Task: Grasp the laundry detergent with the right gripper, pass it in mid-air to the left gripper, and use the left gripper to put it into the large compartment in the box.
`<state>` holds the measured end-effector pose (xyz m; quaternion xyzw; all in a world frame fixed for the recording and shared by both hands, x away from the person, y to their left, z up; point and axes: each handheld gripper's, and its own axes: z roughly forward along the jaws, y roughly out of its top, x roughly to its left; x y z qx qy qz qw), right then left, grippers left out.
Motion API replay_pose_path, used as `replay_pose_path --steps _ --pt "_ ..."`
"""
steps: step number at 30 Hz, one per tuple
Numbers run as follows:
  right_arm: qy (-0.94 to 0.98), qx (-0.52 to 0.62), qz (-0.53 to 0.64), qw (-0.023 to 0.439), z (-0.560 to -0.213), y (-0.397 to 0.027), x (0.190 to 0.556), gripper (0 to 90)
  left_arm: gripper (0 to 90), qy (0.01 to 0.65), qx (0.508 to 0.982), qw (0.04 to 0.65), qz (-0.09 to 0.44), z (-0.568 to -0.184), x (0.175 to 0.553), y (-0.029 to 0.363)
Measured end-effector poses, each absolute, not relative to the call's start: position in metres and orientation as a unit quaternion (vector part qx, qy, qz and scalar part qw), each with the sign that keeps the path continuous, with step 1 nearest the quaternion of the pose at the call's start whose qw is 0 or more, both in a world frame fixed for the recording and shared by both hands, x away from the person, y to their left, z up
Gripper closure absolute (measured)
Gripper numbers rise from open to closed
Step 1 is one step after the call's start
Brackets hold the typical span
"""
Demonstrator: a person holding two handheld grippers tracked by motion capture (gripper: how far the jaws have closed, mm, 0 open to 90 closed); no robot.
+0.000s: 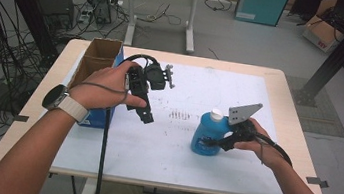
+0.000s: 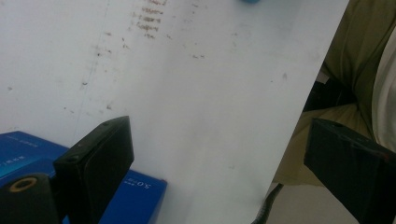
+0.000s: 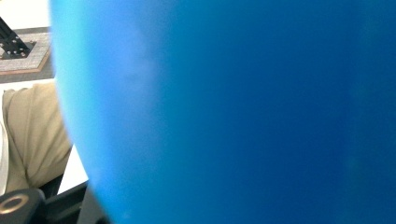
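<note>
White sheet covers a pale table; cables and a desk lie on the floor beyond. Far left: an open carton with a blue box beside it. Left gripper hovers above the sheet just right of the box, jaws wide, nothing between them. Right of centre, a blue bottle with a white cap stands upright on the sheet. Right gripper is against its right side; whether the jaws clamp it, cannot tell. Judgement: rigid plastic, smooth and rounded, likely slippery; weight depends on fill, unknown. Best hold is across the body's mid-height or the narrower shoulder below the cap.
</note>
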<state>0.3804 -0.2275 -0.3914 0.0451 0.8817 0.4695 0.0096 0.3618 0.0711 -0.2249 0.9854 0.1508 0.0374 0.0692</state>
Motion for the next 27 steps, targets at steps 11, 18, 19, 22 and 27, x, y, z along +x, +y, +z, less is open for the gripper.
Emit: replay_pose_path --steps 11,18,19,22,27 --pt "0.881 0.045 0.470 0.010 -0.3915 -0.2275 0.3805 43.9 8.7 0.155 0.985 0.073 0.037 -0.2254 0.3617 0.0709" --pt "0.881 0.045 0.470 0.009 -0.3916 -0.2276 0.3806 43.9 8.7 0.157 0.984 0.075 0.037 -0.2259 0.3618 0.0710" --pt "0.881 0.045 0.470 0.010 -0.3915 -0.2275 0.3806 43.9 8.7 0.157 0.984 0.075 0.037 -0.2259 0.3618 0.0709" --pt "0.882 0.045 0.470 0.009 -0.3915 -0.2275 0.3805 43.9 8.7 0.158 0.984 0.077 0.038 -0.2261 0.3619 0.0708" --pt "0.881 0.045 0.470 0.010 -0.3916 -0.2275 0.3805 43.8 8.7 0.157 0.984 0.076 0.039 -0.2265 0.3621 0.0711"
